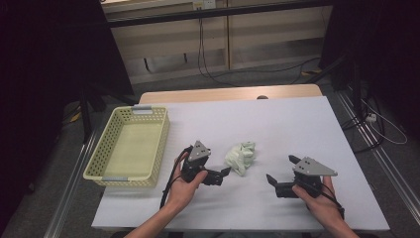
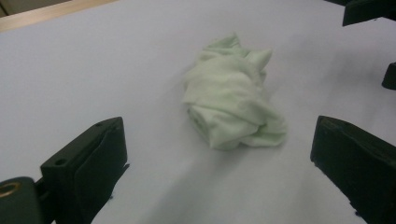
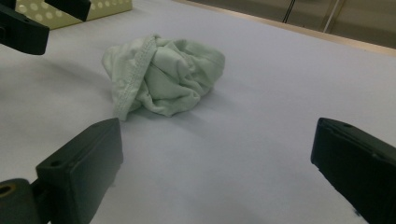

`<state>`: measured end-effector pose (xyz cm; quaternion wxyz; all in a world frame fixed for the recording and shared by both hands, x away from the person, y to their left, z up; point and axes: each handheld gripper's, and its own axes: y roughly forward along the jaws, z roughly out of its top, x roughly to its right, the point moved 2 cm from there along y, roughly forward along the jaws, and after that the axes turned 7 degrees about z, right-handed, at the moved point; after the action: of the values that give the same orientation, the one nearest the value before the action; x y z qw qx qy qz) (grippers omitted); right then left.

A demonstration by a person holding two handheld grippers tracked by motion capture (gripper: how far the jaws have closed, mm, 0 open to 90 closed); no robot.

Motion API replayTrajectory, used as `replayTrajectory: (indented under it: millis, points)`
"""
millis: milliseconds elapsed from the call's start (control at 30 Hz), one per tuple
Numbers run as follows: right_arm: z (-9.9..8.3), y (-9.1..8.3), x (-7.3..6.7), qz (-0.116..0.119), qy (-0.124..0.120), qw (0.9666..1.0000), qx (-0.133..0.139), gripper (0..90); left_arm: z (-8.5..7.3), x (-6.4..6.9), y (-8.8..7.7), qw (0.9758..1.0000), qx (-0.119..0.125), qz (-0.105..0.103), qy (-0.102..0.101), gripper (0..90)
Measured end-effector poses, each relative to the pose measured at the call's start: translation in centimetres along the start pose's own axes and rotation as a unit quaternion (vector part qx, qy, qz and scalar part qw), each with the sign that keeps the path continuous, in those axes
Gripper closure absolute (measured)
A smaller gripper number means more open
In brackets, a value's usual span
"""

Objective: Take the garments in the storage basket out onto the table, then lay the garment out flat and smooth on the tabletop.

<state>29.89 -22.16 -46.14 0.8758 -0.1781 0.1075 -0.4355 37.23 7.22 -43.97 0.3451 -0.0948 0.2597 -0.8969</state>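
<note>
Both claws spread wide, I see crumpled cloth (image 1: pixel 241 157) just right of my left claw (image 1: pixel 221 173), right claw (image 1: pixel 279 173) farther.

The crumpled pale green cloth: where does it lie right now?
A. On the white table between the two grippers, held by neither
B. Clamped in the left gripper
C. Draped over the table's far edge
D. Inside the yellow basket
A: the cloth lies bunched on the table, apart from the open left gripper and right gripper.

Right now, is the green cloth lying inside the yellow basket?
No, the crumpled green cloth lies on the white table between the two grippers, apart from the yellow basket, which stands at the left.
</note>
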Motion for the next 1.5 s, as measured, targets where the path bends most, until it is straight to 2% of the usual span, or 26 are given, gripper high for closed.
replayTrajectory:
  millis: [200, 233, 300, 333, 500, 533, 633, 767, 900, 967, 1000, 1033, 1067, 1100, 1133, 1167, 1200, 1233, 1267, 1400, 1433, 1467, 1500]
  points:
    - [0.5, 0.8, -0.1, 0.004, -0.004, 1.0000, -0.002, 1.9, -0.5, -0.5, -0.3, 0.9999, -0.001, 0.005, -0.012, 3.9]
    - [1.0, 1.5, 0.0, 0.004, -0.003, 1.0000, -0.001, 1.7, -0.5, -0.4, -0.4, 1.0000, 0.001, 0.002, -0.008, 3.9]
    - [1.2, 1.8, 0.0, 0.007, -0.004, 1.0000, -0.001, 1.7, -0.5, -0.3, -0.5, 1.0000, -0.001, -0.002, -0.006, 3.9]
    - [1.9, 2.7, 0.2, 0.012, -0.004, 0.9999, -0.007, 1.9, -0.6, -0.2, -0.5, 1.0000, 0.000, -0.004, -0.004, 3.9]
    - [2.9, 4.1, 0.2, 0.028, -0.002, 0.9995, -0.011, 4.1, -0.8, -0.3, -0.5, 1.0000, -0.003, -0.001, 0.003, 3.9]
    - [3.3, 4.9, 0.0, 0.046, -0.008, 0.9987, -0.020, 7.3, -0.9, -0.4, -0.5, 1.0000, -0.004, 0.000, 0.001, 3.9]
    - [3.8, 5.8, -0.5, 0.045, -0.034, 0.9980, -0.029, 12.4, -0.9, -0.7, -0.5, 1.0000, -0.001, 0.006, -0.002, 3.9]
    - [4.5, 7.1, -1.0, 0.056, -0.041, 0.9969, -0.036, 13.4, -0.9, -0.8, -0.5, 1.0000, 0.000, 0.009, -0.003, 3.9]
    - [5.0, 8.3, -1.5, 0.082, -0.050, 0.9948, -0.034, 16.3, -0.8, -0.9, -0.5, 0.9999, 0.000, 0.012, 0.001, 3.9]
    - [5.0, 8.5, -1.6, 0.080, -0.049, 0.9951, -0.031, 16.9, -0.8, -0.9, -0.6, 0.9999, 0.001, 0.014, -0.005, 3.9]
    - [4.7, 8.8, -1.8, 0.073, -0.053, 0.9950, -0.043, 21.7, -0.8, -0.9, -0.6, 0.9999, -0.001, 0.011, -0.011, 3.9]
    - [4.7, 8.8, -1.8, 0.073, -0.053, 0.9950, -0.043, 21.7, -0.8, -0.9, -0.6, 0.9999, -0.001, 0.011, -0.011, 3.9]
    - [4.5, 8.8, -1.8, 0.073, -0.047, 0.9950, -0.050, 25.7, -0.7, -0.6, -0.9, 0.9998, 0.005, 0.014, -0.009, 3.9]
    - [4.5, 8.8, -1.8, 0.073, -0.047, 0.9950, -0.050, 25.7, -0.7, -0.6, -0.9, 0.9998, 0.005, 0.014, -0.009, 3.8]
    - [4.4, 8.9, -1.6, 0.076, -0.038, 0.9950, -0.053, 32.1, -0.6, -0.4, -1.0, 0.9999, 0.010, 0.014, 0.000, 3.3]
    - [4.4, 8.9, -1.6, 0.076, -0.038, 0.9950, -0.053, 32.1, -0.6, -0.4, -1.0, 0.9999, 0.010, 0.014, 0.000, 3.2]
    - [4.1, 9.0, -1.4, 0.082, -0.031, 0.9941, -0.064, 38.0, -0.6, -0.4, -0.9, 0.9998, 0.009, 0.016, 0.002, 3.2]
    - [4.1, 9.0, -1.4, 0.082, -0.031, 0.9941, -0.064, 38.0, -0.7, -0.4, -0.7, 0.9999, 0.006, 0.016, 0.002, 3.2]
    - [3.7, 9.3, -1.4, 0.086, -0.034, 0.9926, -0.079, 41.4, -0.9, -0.6, -0.4, 0.9998, -0.004, 0.018, 0.002, 3.3]
    - [3.5, 9.5, -1.4, 0.084, -0.033, 0.9927, -0.080, 50.6, -1.2, -1.1, -0.2, 0.9997, -0.012, 0.018, -0.007, 4.0]
    - [3.5, 9.5, -1.4, 0.084, -0.033, 0.9927, -0.080, 50.6, -1.2, -1.1, -0.2, 0.9997, -0.012, 0.018, -0.007, 4.0]
    - [3.5, 9.5, -1.4, 0.086, -0.037, 0.9927, -0.076, 57.9, -1.3, -1.0, -0.2, 0.9996, -0.014, 0.023, 0.003, 4.0]
    - [3.5, 9.5, -1.4, 0.086, -0.036, 0.9928, -0.075, 60.7, -1.3, -0.9, -0.2, 0.9996, -0.015, 0.022, 0.006, 4.0]
